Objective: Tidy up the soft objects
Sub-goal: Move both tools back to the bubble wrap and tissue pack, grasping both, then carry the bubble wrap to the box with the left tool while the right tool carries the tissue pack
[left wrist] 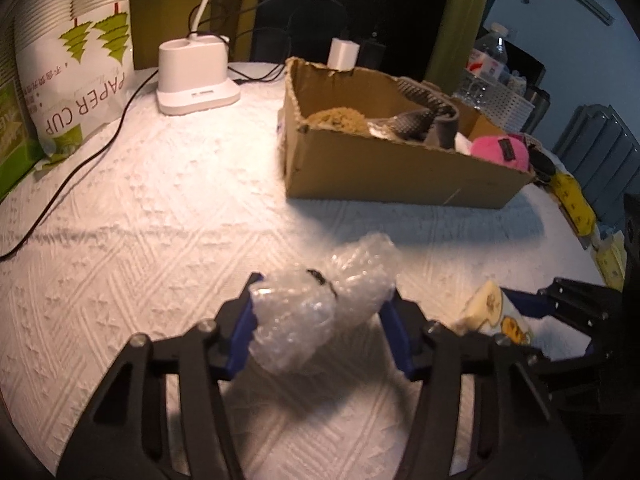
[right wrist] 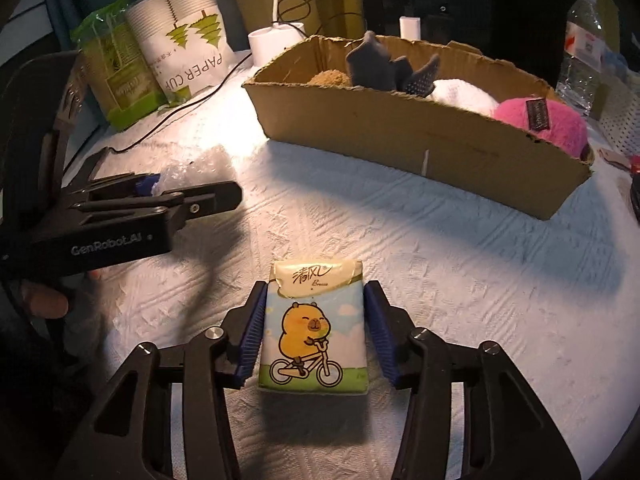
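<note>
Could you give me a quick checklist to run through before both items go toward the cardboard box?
1. Left gripper shut on bubble wrap: ok.
2. Right gripper gripping the tissue pack: cannot tell; pads flank it.
3. Free space in the cardboard box: cannot tell.
4. Path across the white cloth to the box unobstructed: ok.
5. Black cable away from both grippers: ok.

Bare white textured tablecloth (right wrist: 440, 264) fills the frame's middle, open for passage. The brown cardboard box (right wrist: 420, 136) walls off the upper right; the paper-cup bag (right wrist: 192, 52) and black cable (left wrist: 80, 160) crowd the upper left.
</note>
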`<action>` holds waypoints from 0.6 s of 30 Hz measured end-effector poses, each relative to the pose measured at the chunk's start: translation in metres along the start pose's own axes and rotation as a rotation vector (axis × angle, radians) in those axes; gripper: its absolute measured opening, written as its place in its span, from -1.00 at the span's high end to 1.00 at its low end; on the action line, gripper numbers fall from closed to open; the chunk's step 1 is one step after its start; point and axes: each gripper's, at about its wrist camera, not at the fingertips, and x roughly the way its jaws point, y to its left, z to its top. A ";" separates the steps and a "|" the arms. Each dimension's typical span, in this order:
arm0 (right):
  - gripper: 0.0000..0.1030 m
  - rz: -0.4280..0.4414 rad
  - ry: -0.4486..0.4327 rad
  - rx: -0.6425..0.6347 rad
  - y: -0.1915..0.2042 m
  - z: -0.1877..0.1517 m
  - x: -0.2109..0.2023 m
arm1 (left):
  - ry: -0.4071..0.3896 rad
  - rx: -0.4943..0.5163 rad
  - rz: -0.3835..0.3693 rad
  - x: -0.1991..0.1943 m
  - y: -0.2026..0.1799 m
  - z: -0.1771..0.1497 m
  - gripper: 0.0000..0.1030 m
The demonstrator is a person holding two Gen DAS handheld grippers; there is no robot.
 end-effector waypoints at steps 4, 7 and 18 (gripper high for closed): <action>0.03 -0.016 -0.027 0.007 -0.006 0.001 -0.010 | -0.020 0.005 -0.012 -0.009 -0.003 0.000 -0.10; 0.03 -0.029 -0.055 0.015 -0.010 0.005 -0.019 | -0.042 0.012 -0.019 -0.017 -0.007 0.004 -0.10; 0.03 -0.065 -0.153 0.033 -0.031 0.025 -0.053 | -0.104 0.066 -0.053 -0.038 -0.031 0.025 -0.10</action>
